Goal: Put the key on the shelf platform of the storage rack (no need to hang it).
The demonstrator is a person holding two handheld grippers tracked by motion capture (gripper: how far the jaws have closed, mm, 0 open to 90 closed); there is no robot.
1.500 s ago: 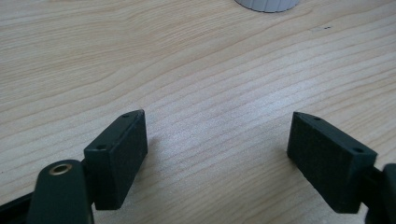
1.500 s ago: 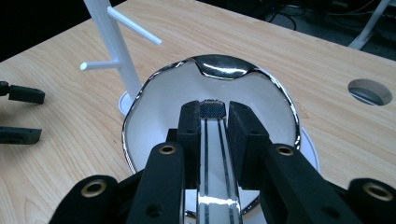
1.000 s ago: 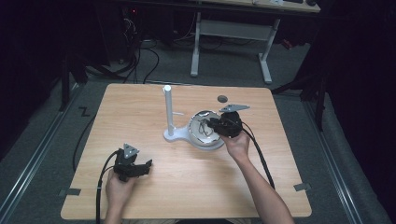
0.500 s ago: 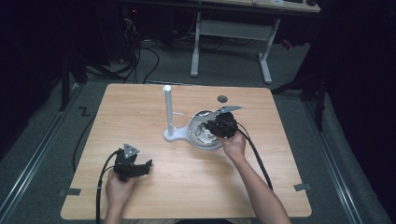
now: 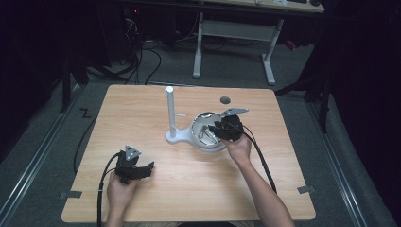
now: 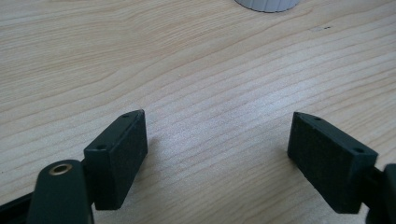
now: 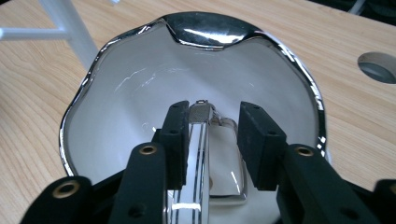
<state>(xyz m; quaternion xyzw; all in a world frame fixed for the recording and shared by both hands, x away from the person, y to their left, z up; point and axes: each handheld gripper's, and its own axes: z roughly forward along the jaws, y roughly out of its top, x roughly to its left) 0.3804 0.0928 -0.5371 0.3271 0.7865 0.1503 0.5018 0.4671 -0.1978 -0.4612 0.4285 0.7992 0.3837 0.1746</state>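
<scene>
- Over the shiny bowl (image 7: 116, 93), right of the tabletop's (image 5: 142, 113) centre, the right tool (image 7: 215, 140) tilts down, its jaws just opening, released around a metal clip (image 7: 219, 154).
- The clip lies in the bowl, its long axis along the jaws.
- Near the front-left corner, the left tool (image 6: 217, 154) rests low, jaws apart.

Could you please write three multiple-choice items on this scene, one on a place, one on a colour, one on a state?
1. Where is the shiny metal clip?
A. inside the bowl
B. on the floor
C. on top of the white stand

2. What colour is the stand?
A. red
B. white
C. blue

3. How are the left gripper jaws?
A. shut on a clip
B. shut on nothing
C. open over bare wood

Answers:
1 A: the clip lies in the silver bowl, between the right gripper jaws, which have just opened.
2 B: the post is white.
3 C: a wide gap with only table between them.
</scene>
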